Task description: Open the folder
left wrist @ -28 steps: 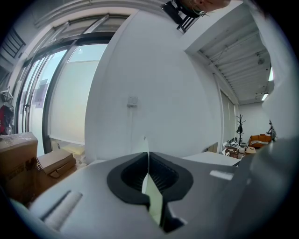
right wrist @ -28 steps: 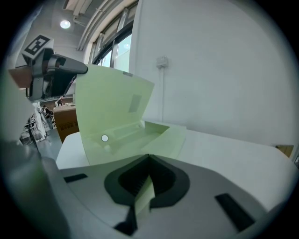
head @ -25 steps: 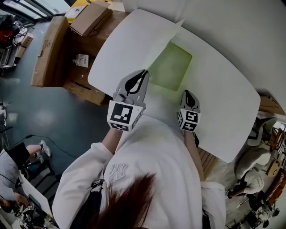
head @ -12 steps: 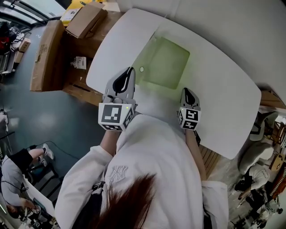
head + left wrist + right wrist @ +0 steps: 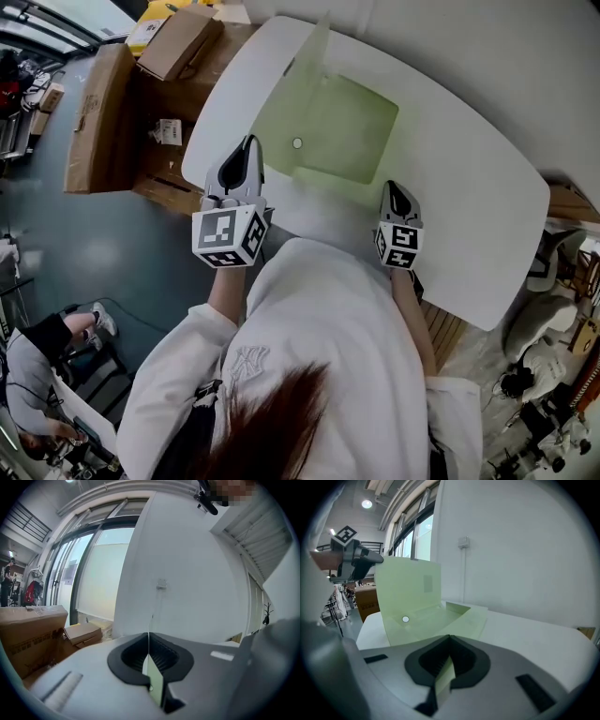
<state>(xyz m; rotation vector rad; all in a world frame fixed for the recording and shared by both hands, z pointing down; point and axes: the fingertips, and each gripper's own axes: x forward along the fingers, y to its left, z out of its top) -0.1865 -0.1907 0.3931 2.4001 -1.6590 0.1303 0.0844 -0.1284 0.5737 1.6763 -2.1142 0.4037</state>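
Since earlier frame: left gripper (image 5: pixel 246 148) carried leftward, front cover (image 5: pixel 286 108) of pale-green translucent plastic folder (image 5: pixel 352 131) swung wider and now stands up off base; right gripper (image 5: pixel 394 192) unmoved. Left jaws clamped tight on thin cover edge. Right jaws pinched on folder's near edge, pinning base to white rounded table (image 5: pixel 469 216). Likely risk: slick sheet slips from left pinch and cover flops back; harder pull drags base out of right hold. Left table edge close, brown cardboard boxes (image 5: pixel 103 103) beyond — little room there. Bare tabletop open rightward.
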